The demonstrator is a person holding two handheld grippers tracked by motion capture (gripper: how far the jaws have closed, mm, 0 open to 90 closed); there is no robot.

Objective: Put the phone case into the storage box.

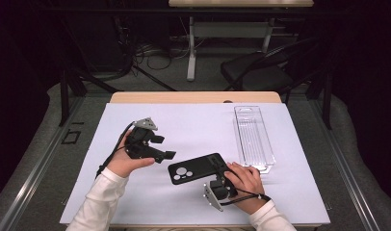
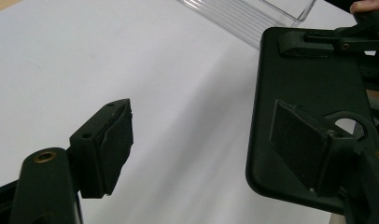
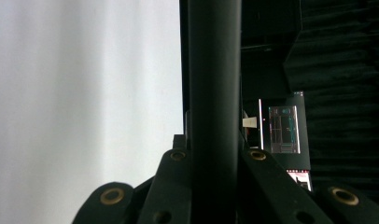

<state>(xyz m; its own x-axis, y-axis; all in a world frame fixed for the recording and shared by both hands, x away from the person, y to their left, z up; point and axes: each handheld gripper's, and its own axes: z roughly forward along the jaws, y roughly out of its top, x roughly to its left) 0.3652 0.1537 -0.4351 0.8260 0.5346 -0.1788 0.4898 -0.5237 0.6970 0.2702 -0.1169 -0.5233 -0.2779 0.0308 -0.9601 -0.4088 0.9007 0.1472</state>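
Observation:
A black phone case point(image 1: 196, 168) with round camera cut-outs is held flat just above the white mat, near the front middle of the table. My right gripper point(image 1: 218, 174) is shut on its right end. In the right gripper view the case point(image 3: 213, 84) stands edge-on between the jaws of this gripper point(image 3: 214, 156). My left gripper point(image 1: 163, 147) is open, just left of the case and apart from it. In the left gripper view, the left gripper point(image 2: 201, 144) has nothing between its pads, and the case point(image 2: 313, 79) lies beyond the right pad point(image 2: 297, 140).
A clear ribbed plastic tray point(image 1: 254, 137) lies lengthwise on the right of the white mat point(image 1: 198, 125); its corner point(image 2: 253, 14) is in the left gripper view too. A dark chair point(image 1: 261, 72) and a desk frame stand beyond the table's far edge.

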